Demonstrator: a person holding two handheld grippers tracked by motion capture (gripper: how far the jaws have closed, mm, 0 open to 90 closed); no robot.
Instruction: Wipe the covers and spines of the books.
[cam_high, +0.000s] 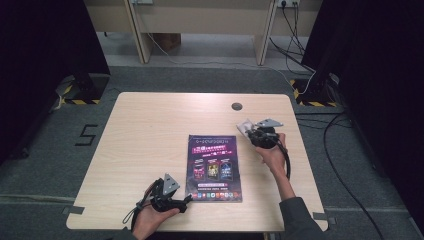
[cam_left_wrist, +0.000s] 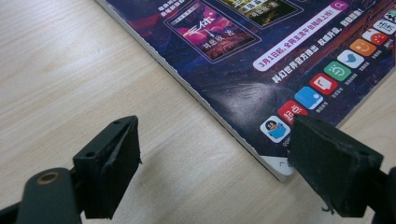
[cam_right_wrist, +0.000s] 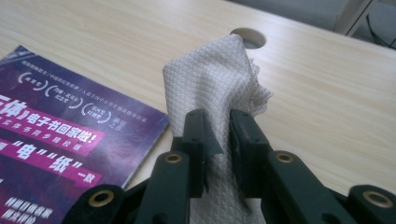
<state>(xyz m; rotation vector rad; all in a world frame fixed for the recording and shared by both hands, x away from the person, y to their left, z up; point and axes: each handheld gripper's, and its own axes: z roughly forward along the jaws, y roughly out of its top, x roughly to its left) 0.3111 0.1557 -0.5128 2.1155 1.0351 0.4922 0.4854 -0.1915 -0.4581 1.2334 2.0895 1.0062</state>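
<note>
A: Start nearest the person. What is the left claw (cam_high: 186, 202) doing?

B: It sits at about 7 o'clock on the desk (cam_high: 150, 125), held in the left hand (cam_high: 150, 217). Its jaws are spread wide and grip nothing. In the left gripper view they straddle the near left corner of the magazine (cam_left_wrist: 261, 70): one jaw over bare wood, the other over the row of app icons on the cover.

A: And the magazine itself?

B: It lies flat at the middle of the desk (cam_right_wrist: 327, 84), a little toward 5 o'clock. Its long axis runs from 6 to 12 o'clock, with the top of the purple cover pointing to 12 o'clock, away from the person.

A: Farther out?

B: The right claw (cam_high: 248, 131) is at about 2 o'clock, just beyond the magazine's (cam_high: 214, 167) far right corner, with the right hand (cam_high: 272, 152) behind it. Its jaws are clenched on a white cloth (cam_right_wrist: 212, 88) with a waffle weave. In the right gripper view the cloth stands up between the jaws, its bunched top pointing toward the round cable hole (cam_right_wrist: 247, 37) in the desk at 1 o'clock.

A: Is the cloth touching the magazine?

B: I cannot tell; it hangs close beside the magazine's (cam_right_wrist: 70, 126) corner.
</note>
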